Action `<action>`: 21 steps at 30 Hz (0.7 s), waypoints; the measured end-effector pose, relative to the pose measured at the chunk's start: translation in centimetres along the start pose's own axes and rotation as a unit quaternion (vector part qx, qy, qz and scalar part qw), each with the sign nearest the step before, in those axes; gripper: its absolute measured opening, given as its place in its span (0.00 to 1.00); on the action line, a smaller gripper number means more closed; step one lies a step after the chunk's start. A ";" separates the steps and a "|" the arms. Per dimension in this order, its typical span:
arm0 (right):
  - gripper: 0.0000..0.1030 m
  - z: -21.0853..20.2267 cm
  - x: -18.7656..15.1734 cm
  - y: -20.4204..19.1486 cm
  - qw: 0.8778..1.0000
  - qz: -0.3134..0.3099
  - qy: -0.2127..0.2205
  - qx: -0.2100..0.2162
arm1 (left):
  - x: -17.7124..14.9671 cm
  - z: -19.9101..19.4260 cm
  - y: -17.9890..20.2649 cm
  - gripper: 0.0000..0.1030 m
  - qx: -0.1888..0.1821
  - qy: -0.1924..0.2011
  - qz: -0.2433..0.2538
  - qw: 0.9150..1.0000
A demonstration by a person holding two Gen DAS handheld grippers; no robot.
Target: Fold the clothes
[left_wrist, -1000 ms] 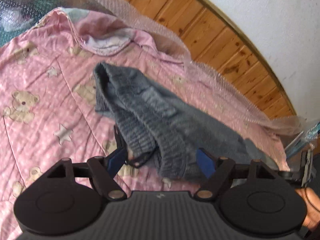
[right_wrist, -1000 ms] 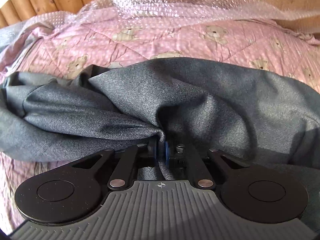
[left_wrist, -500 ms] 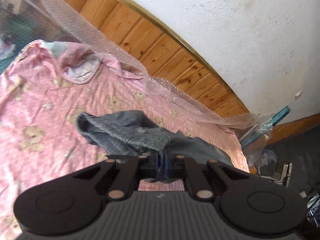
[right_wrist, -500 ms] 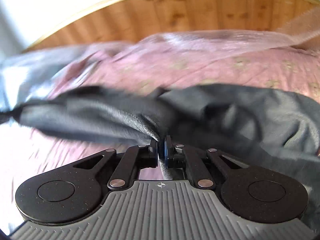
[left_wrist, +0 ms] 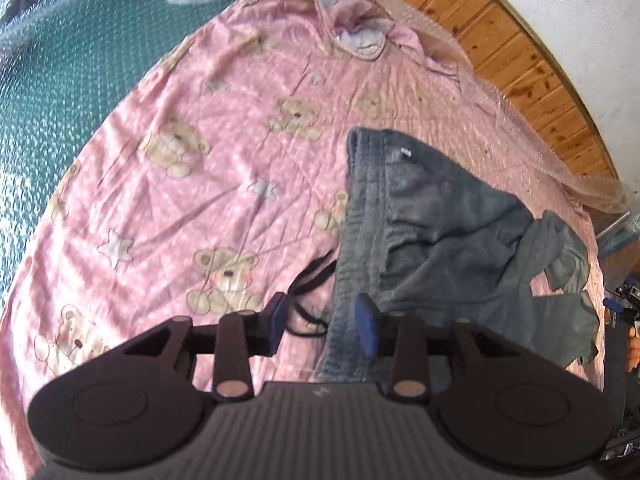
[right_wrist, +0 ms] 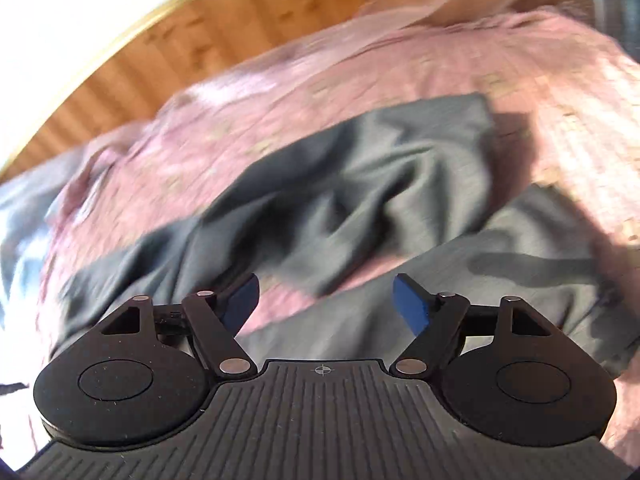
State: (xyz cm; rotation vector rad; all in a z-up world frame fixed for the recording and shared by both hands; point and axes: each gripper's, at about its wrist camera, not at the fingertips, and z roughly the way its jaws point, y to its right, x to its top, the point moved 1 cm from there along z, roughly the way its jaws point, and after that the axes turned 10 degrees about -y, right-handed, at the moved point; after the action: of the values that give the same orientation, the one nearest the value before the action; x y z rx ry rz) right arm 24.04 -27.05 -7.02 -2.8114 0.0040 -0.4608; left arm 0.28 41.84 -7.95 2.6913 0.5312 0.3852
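The grey pants (left_wrist: 436,224) lie crumpled on the pink quilt (left_wrist: 208,184), filling the 3 to 5 o'clock part of the left wrist view, waistband toward 12. The left gripper (left_wrist: 322,322) is spread wide, holding nothing, its jaws astride the waistband edge, with the black drawstring (left_wrist: 310,280) just at 11 o'clock of them. In the blurred right wrist view the right gripper (right_wrist: 326,304) is also wide and empty above the pants (right_wrist: 360,188). Wood panelling (left_wrist: 516,64) runs at 1 o'clock.

A pink teddy-bear quilt (left_wrist: 224,184) covers the bed below wood panelling (left_wrist: 520,64) and white wall (left_wrist: 580,8).
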 end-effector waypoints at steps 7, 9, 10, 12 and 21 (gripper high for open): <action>0.76 6.5 10.0 10.8 0.991 0.097 0.008 -0.089 | 2.9 1.5 7.8 0.44 -0.012 0.036 0.009 0.999; 0.43 9.1 10.9 12.0 0.993 0.100 -0.023 -0.062 | 3.2 2.3 9.8 0.44 -0.024 0.038 0.013 0.999; 0.08 9.0 11.3 11.4 0.995 0.081 -0.020 -0.056 | 3.3 2.7 10.2 0.44 -0.025 0.037 0.017 0.999; 0.02 8.6 11.9 10.2 0.998 0.039 -0.010 -0.044 | 3.5 3.5 10.5 0.44 -0.023 0.031 0.024 0.999; 0.06 -8.9 3.5 6.4 0.949 -0.194 0.219 -0.116 | 4.6 6.8 11.8 0.44 -0.014 0.005 0.057 0.998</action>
State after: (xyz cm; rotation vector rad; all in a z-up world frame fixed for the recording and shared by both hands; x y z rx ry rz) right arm 24.86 -35.90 0.25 -2.8654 -0.4335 -1.2425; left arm 10.29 31.50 -8.38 2.7016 0.3745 0.4326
